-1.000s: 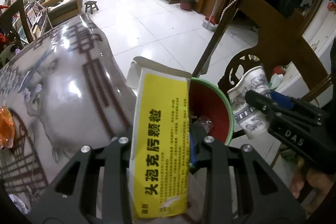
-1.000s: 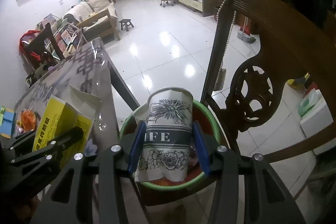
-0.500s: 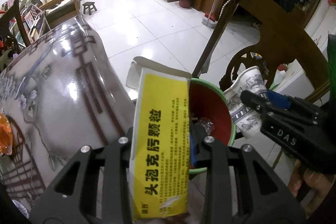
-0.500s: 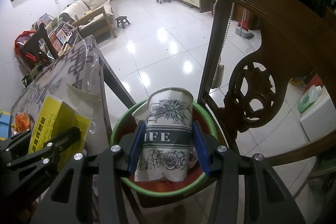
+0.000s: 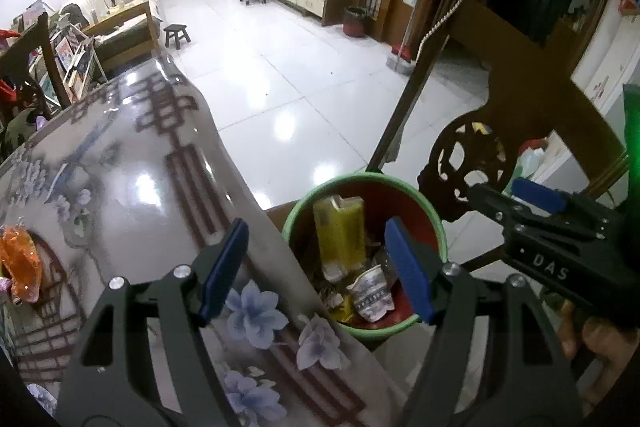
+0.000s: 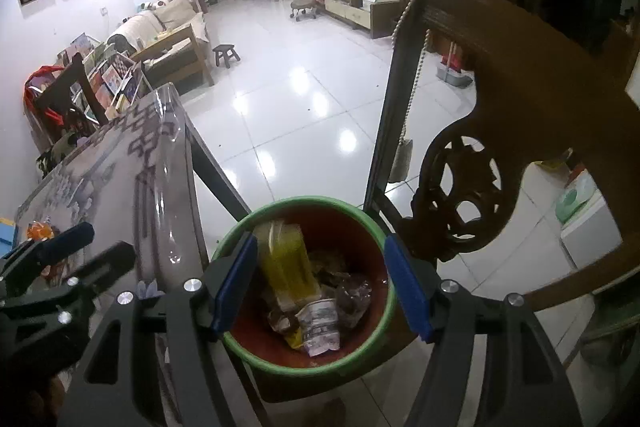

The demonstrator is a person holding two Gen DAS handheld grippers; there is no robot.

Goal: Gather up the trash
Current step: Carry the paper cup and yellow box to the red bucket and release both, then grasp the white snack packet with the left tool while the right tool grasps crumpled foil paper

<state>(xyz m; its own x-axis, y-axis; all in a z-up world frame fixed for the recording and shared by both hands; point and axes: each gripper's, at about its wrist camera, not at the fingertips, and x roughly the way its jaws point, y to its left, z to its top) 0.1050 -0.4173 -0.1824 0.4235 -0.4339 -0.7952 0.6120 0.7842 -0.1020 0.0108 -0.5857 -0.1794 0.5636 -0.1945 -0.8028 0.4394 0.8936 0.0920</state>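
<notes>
A red bin with a green rim (image 5: 296, 207) (image 6: 360, 213) stands beside the table edge. Inside it lie a yellow box (image 5: 340, 231) (image 6: 286, 267) and a crumpled paper cup (image 5: 372, 293) (image 6: 320, 323) among other scraps. My left gripper (image 5: 316, 267) is open and empty, its jaws spread over the table edge and the bin. My right gripper (image 6: 320, 283) is open and empty, right above the bin. The right gripper also shows in the left wrist view (image 5: 516, 199), and the left gripper in the right wrist view (image 6: 92, 247).
The table (image 5: 120, 187) has a shiny flowered cover. An orange wrapper (image 5: 18, 263) lies at its left. A carved wooden chair (image 6: 500, 99) stands close behind the bin on the right. White tiled floor lies beyond.
Both grippers opened. The yellow box left my left gripper and the paper cup left my right gripper; both now lie in the bin.
</notes>
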